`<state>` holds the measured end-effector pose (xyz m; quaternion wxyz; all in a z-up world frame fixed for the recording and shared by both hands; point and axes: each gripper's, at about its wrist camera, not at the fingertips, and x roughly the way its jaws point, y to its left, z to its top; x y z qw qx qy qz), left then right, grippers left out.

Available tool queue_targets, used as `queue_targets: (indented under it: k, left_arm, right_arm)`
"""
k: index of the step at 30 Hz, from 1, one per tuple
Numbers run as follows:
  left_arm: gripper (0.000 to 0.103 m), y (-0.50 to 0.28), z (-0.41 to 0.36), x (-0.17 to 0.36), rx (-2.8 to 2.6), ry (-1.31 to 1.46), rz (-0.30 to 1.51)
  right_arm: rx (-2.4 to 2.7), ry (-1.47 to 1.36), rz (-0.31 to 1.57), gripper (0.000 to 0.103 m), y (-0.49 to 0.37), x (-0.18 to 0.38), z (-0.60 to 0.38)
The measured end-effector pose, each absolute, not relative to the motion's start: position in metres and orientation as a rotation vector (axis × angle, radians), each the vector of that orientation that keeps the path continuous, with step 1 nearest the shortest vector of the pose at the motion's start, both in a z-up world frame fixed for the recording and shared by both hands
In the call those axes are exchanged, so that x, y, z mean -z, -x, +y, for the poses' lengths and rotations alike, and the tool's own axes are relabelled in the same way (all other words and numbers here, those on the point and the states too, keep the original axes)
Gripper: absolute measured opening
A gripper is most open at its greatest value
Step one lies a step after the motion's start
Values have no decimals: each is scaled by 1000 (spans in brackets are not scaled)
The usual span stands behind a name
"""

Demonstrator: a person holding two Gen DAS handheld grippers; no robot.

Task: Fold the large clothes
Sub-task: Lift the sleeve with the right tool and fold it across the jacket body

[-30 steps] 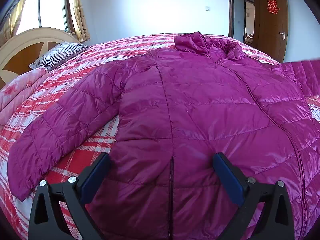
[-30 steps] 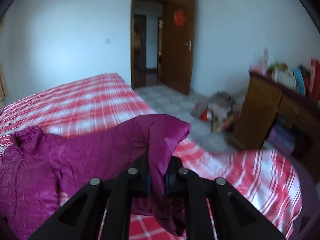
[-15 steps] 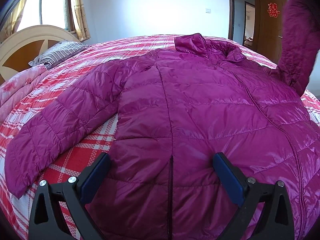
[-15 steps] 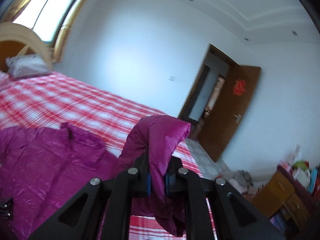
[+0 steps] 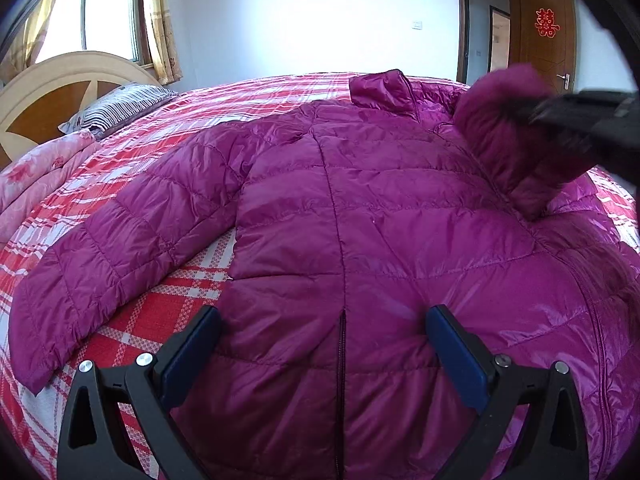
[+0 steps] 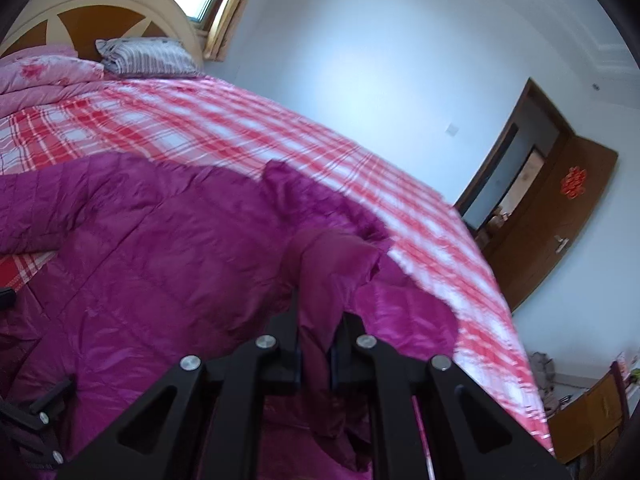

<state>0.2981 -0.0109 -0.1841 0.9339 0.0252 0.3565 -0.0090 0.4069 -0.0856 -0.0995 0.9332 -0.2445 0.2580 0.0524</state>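
A magenta quilted jacket (image 5: 360, 216) lies flat, front up, on the red plaid bed (image 5: 168, 304). Its collar (image 5: 380, 88) points to the far side. One sleeve (image 5: 120, 248) stretches out to the left. My left gripper (image 5: 322, 344) hovers open above the jacket's hem, straddling the zipper. My right gripper (image 6: 316, 344) is shut on the other sleeve's cuff (image 6: 332, 272) and holds it lifted above the jacket's chest. In the left wrist view that raised sleeve (image 5: 516, 148) hangs at the upper right, with the right gripper's black body (image 5: 580, 120) blurred beside it.
A curved wooden headboard (image 5: 60, 92), a striped pillow (image 5: 116, 108) and a pink floral quilt (image 5: 36, 172) lie at the bed's left end. A brown door (image 5: 546, 36) stands open at the far right. A wooden cabinet (image 6: 592, 420) stands beyond the bed's right edge.
My right gripper has swung the held sleeve from the bed's right side up and over the jacket's body, rolling as it went. The left gripper has stayed still.
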Motion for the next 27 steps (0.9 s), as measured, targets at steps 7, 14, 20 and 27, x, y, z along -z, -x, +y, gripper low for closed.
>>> queue_targets:
  k: [7,14,20,27]
  left_arm:
    - [102,-297,-4,177,28,-43,767]
    - [102,-286,5,106,-36,-82,583]
    - [102,-315,-39,65,61,-74,513]
    - [102,-392,-100,123,76,-231,638]
  right_arm:
    - [-311,322,638,72,-409,116,-72]
    - [-431,206,531,68,-371,66,-93]
    - [-315,17,465,63,-376,30,-175]
    - [-48,-100,552,48,-438,59,-248]
